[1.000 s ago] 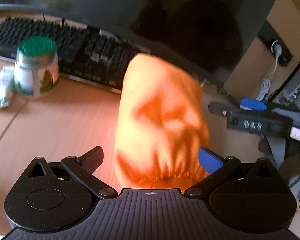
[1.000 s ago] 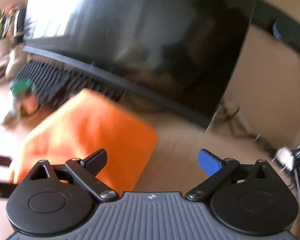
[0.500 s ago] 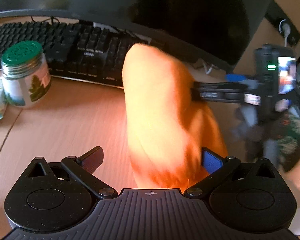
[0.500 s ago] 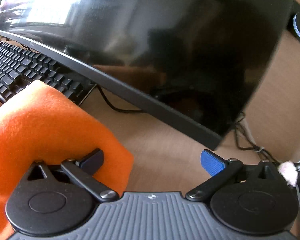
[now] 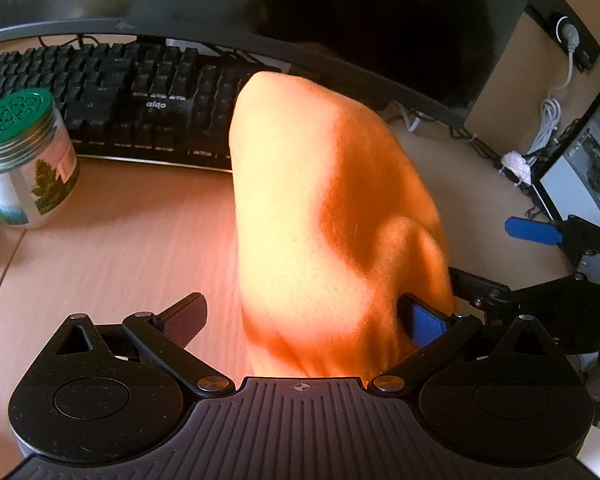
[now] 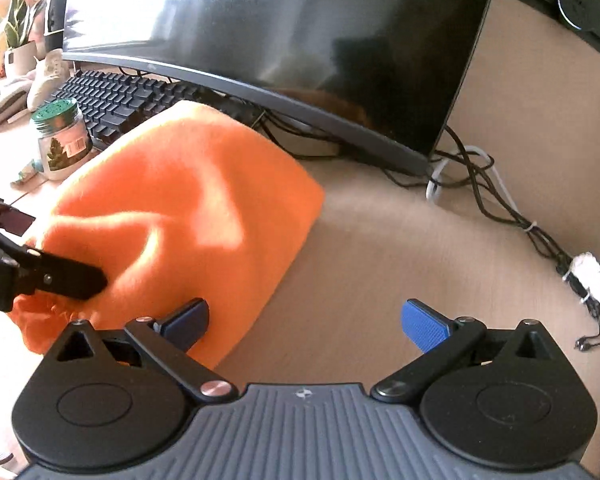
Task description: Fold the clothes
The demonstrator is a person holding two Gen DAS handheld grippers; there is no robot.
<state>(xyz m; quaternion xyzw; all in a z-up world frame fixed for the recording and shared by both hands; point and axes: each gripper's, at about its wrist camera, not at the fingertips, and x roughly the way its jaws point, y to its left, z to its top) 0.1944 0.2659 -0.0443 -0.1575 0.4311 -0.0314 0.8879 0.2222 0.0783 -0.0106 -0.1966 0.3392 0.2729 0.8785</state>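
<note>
An orange cloth lies folded in a soft heap on the wooden desk, reaching toward the keyboard. My left gripper is open; the cloth's near end fills the gap and bulges over the blue right finger pad. In the right wrist view the same cloth sits left of centre. My right gripper is open, its left fingertip over the cloth's near edge and bare desk between its fingers. The left gripper's fingers press into the cloth's left end there.
A black keyboard and a curved monitor stand behind the cloth. A green-lidded jar is at the left. Cables trail at the right. A computer case borders the right side.
The cloth, bunched and blurred a second ago, has settled lower and flatter on the desk. The right gripper has drawn back from it, so more of the cloth shows.
</note>
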